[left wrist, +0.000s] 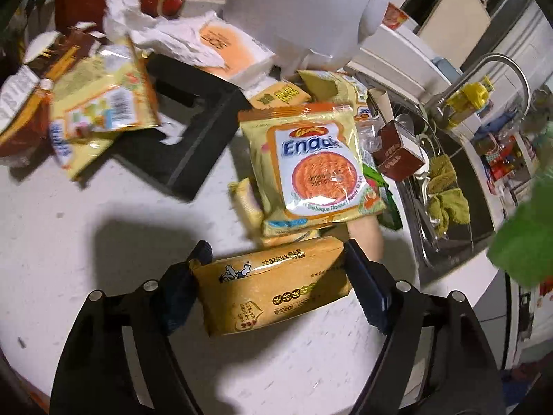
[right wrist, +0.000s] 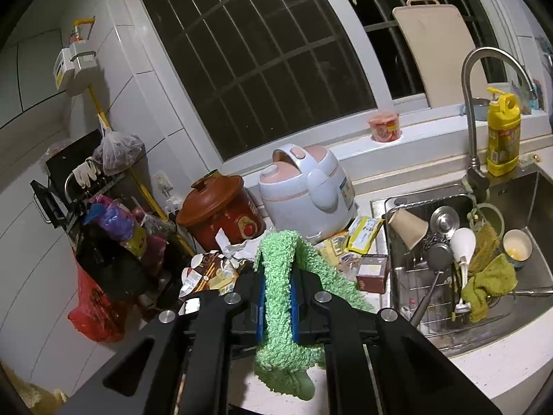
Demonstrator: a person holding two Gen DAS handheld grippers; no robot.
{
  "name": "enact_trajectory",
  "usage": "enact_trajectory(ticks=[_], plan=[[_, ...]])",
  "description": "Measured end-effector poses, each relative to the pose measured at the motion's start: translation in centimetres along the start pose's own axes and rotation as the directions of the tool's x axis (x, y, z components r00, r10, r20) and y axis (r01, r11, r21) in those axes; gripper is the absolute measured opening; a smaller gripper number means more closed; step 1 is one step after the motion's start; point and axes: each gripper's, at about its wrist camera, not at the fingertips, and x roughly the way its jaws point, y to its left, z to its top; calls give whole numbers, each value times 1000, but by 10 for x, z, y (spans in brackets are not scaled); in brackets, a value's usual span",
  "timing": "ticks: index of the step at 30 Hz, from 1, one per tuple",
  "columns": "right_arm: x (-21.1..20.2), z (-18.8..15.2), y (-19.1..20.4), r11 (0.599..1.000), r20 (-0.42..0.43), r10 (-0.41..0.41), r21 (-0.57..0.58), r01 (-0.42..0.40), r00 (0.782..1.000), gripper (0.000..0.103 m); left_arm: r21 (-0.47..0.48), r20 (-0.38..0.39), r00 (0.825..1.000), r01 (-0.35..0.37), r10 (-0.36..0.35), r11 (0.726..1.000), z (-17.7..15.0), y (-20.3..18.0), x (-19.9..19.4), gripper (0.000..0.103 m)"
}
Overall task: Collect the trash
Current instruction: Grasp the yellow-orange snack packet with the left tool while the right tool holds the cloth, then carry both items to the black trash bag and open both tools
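My left gripper (left wrist: 276,263) is shut on an orange snack packet (left wrist: 273,287), held just above the white counter (left wrist: 103,242). Beyond it lie an Enaak noodle packet (left wrist: 311,169), other yellow wrappers (left wrist: 100,110) and crumpled tissue (left wrist: 166,34). My right gripper (right wrist: 278,297) is shut on a fluffy green cloth (right wrist: 283,276), held above the counter; the cloth also shows at the right edge of the left wrist view (left wrist: 525,235). The wrapper pile shows beyond it (right wrist: 363,231).
A black stand (left wrist: 186,131), a white rice cooker (right wrist: 307,193) and a red clay pot (right wrist: 221,207) stand behind the trash. A brown carton (left wrist: 397,152) sits by the sink (right wrist: 539,276), which holds a rack of dishes and olive cloths. Bags hang at left (right wrist: 103,242).
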Motion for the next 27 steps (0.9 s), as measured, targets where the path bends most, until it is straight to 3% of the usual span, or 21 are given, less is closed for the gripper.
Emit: enact_trajectory(ticks=[4,8,10,13,15,19,21,23,27], plan=[[12,-8,8,999,-27,37,9,-37,999,10,-27,17,999,41,-40,999,-13,16,-30,76],[25,-24,31,996,-84,88,-20,-90,993,10,11,37,998,50,-50,999,-44,34,-73,76],[29,-37,44,990,-130,128,-36,-133,983,10,27,42,999,28,-29,999,-69,50,-98,76],[37,-62,67,974,-231,205,-44,-221,951,10,36,18,999,-44,43,998,-111,82,-127,76],[45,-86,84,960,-320,242,-57,-273,916,10,7,-41,996,-79,79,997,-142,107,-132,76],[72,-151,106,941,-518,279,-19,-337,808,10,-41,-163,976,-156,147,987,-194,146,-112,76],[96,-198,113,948,-616,251,0,-319,747,10,-50,-224,960,-181,165,982,-221,165,-88,76],[121,-244,113,956,-679,215,1,-293,702,10,-61,-312,933,-208,179,976,-253,189,-45,76],[175,-340,105,975,-771,111,-39,-220,627,10,-78,-409,892,-245,193,967,-297,227,32,76]])
